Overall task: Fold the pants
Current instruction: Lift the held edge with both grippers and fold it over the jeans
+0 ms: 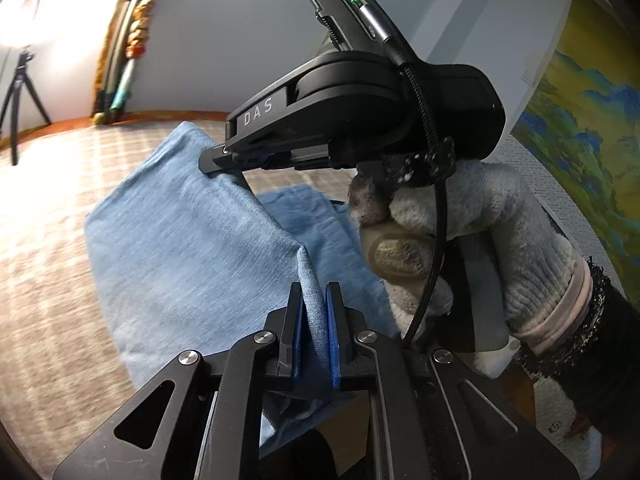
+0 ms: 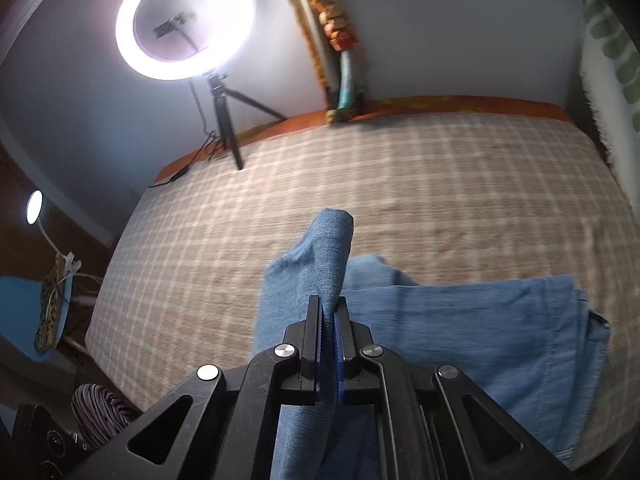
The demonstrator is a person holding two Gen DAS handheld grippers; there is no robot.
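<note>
A wide bed (image 2: 400,184) under a checked beige cover fills both views, and the blue pants (image 2: 480,344) lie across its near part, one layer flat and another lifted over it. Both grippers are clenched on denim: the left gripper (image 1: 314,320) pinches a raised ridge of cloth, and the right gripper (image 2: 330,332) grips a fold that stands up past its tips. In the left view the right gripper (image 1: 224,156) bites the far corner of the lifted panel. To fold well, I would carry both held corners level and evenly, keeping the edge between them taut, then lay it square on the flat layer. Bare cover stretches far and left; the ring light (image 2: 186,20) stands at the far left edge, the wall to the right.
</note>
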